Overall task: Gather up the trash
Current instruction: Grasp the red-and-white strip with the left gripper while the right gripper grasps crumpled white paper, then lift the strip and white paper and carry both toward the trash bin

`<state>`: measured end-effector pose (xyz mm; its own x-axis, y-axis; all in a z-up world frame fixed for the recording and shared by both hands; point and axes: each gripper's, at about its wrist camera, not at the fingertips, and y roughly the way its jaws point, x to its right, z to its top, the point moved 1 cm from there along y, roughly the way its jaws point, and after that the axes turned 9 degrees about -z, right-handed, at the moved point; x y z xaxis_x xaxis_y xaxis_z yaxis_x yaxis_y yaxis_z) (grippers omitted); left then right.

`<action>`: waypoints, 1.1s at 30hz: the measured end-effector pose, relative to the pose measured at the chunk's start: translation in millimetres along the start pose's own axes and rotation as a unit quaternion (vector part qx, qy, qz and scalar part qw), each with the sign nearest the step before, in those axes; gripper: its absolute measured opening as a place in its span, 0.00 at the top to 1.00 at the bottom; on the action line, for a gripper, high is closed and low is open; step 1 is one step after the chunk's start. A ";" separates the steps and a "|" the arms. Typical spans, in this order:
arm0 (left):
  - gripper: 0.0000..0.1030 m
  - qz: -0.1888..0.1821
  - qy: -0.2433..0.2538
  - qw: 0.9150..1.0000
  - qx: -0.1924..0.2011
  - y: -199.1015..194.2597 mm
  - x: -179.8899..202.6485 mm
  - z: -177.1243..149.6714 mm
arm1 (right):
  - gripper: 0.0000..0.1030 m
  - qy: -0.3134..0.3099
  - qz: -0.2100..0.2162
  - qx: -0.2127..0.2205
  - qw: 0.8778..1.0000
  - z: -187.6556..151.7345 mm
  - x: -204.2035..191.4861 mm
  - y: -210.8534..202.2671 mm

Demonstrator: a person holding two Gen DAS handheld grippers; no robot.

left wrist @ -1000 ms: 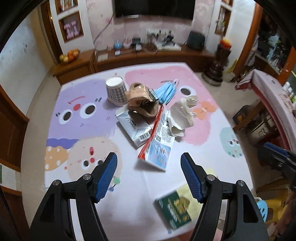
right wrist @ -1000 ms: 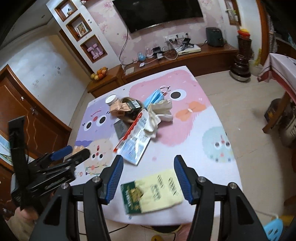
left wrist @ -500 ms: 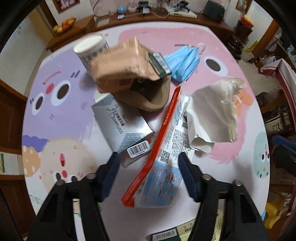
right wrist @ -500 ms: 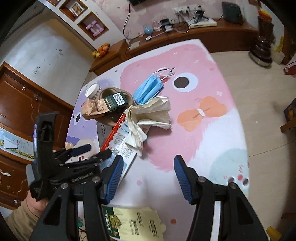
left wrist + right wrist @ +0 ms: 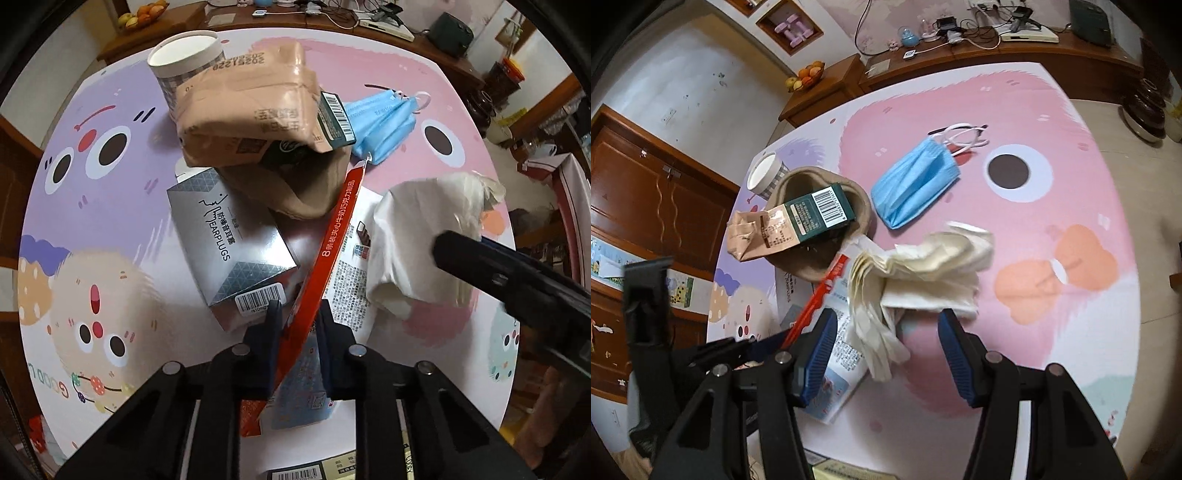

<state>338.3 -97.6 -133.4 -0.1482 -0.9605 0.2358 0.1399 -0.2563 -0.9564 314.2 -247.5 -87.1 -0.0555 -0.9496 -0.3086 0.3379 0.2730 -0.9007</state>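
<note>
A pile of trash lies on the cartoon-printed table [image 5: 92, 206]. My left gripper [image 5: 297, 325] is shut on the red edge of a red and white snack wrapper [image 5: 340, 229]. My right gripper [image 5: 884, 349] is open, its fingers either side of a crumpled white tissue [image 5: 923, 269], which also shows in the left wrist view [image 5: 417, 236]. A silver earplugs box [image 5: 229, 240], a tan packet [image 5: 251, 110] in a brown paper bowl [image 5: 812, 266], a blue face mask [image 5: 916, 184] and a paper cup [image 5: 188, 59] lie around them.
A green and yellow box [image 5: 314, 472] lies at the table's near edge. Wooden cabinets [image 5: 923, 62] with a fruit bowl [image 5: 809, 74] and electronics line the far wall. The right gripper's arm [image 5: 517, 280] crosses the right of the left wrist view.
Both grippers moved forward into the pile. My left gripper closed on the red wrapper edge. My right gripper came down around the white tissue, still open.
</note>
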 end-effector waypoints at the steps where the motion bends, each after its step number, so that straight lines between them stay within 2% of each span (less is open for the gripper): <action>1: 0.85 0.003 0.000 1.000 0.002 -0.6 0.9 -0.9 | 0.54 -0.001 0.000 -0.002 1.000 2.5 -1.5 4.1; 2: 0.86 0.006 0.001 1.000 0.004 -2.7 0.2 -1.4 | 0.58 -0.002 -0.001 -0.002 1.000 3.7 -2.0 7.0; 4: 0.87 0.011 0.000 1.000 0.007 -5.2 1.4 -4.6 | 0.84 -0.008 0.001 -0.006 1.000 4.9 -3.6 12.5; 7: 0.88 0.012 -0.001 1.000 0.011 -10.8 5.2 -7.7 | 0.90 -0.013 0.010 -0.003 1.000 2.4 -5.2 13.1; 20: 0.90 0.008 0.021 0.998 0.057 -65.3 24.4 -29.3 | 0.95 -0.009 0.012 0.042 0.999 -25.4 1.8 -33.4; 26: 0.90 0.002 0.033 0.996 0.086 -109.6 27.1 -53.9 | 0.95 -0.005 0.013 0.067 0.998 -45.1 -2.5 -65.9; 33: 0.90 -0.005 0.063 0.991 0.121 -167.4 21.4 -98.6 | 0.95 0.007 0.009 0.094 0.995 -86.8 -16.5 -104.8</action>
<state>215.1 -64.6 14.8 -0.2698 -0.9406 0.2064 0.3655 -0.2983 -0.8817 198.2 -247.0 -14.2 -0.0611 -0.9423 -0.3291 0.5094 0.2541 -0.8222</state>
